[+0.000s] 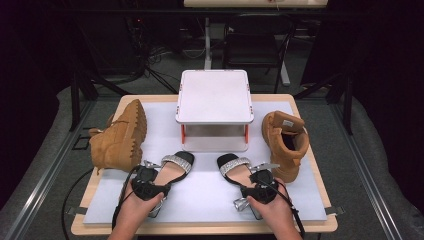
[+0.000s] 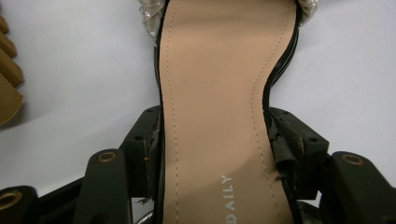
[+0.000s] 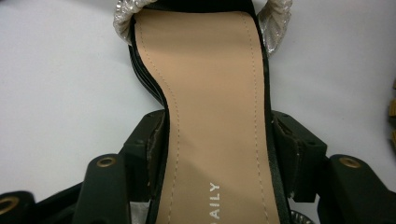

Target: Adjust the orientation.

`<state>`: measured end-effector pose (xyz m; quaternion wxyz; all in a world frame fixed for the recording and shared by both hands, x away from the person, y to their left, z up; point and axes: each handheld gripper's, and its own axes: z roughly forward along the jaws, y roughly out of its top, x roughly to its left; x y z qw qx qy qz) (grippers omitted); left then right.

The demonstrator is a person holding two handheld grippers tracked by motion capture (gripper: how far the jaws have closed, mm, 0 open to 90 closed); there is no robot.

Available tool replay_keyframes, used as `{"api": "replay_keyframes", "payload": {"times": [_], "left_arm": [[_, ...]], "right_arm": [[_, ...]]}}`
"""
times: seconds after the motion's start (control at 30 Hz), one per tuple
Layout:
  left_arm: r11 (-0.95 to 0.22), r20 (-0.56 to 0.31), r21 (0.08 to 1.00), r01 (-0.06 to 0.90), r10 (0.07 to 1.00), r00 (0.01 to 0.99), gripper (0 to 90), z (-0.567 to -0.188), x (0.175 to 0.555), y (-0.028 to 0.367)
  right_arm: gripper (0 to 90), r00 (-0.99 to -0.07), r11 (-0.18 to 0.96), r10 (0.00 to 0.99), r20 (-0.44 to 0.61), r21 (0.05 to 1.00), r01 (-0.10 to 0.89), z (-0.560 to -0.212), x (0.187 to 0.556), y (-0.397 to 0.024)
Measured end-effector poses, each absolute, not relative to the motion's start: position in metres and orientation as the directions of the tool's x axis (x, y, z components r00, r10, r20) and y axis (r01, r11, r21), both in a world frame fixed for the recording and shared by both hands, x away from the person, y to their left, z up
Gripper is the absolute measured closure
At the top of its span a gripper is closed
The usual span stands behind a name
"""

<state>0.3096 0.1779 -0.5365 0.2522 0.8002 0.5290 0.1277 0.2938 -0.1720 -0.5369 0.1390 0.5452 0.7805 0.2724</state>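
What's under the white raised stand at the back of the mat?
Under the white stand, between its orange legs, the high view shows a pale lower shelf with nothing visible on it. The space further back beneath the top is covered from this angle.

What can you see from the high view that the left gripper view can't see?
High view: the white stand, the right boot, the right sandal and the right hand-held gripper.
Left gripper view: the word DAILY printed on the insole, and the stitching along its edge.
Both: the left sandal between the jaws of the left hand-held gripper, some of the left boot, and the white mat.
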Motion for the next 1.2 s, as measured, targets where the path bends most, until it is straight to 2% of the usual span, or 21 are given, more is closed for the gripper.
{"api": "replay_keyframes", "payload": {"times": [0.6,1.2], "left_arm": [[-0.312,-0.078,0.537,0.784,0.907,0.414,42.0,-0.533,0.306,0.181],[-0.343,-0.047,0.552,0.76,0.898,0.438,41.9,-0.527,0.316,0.164]], "right_arm": [[40.9,-0.361,0.255,0.93,0.073,0.58,0.774,-0.536,0.289,-0.176],[40.9,-0.353,0.248,0.933,0.075,0.578,0.777,-0.53,0.3,-0.175]]}}
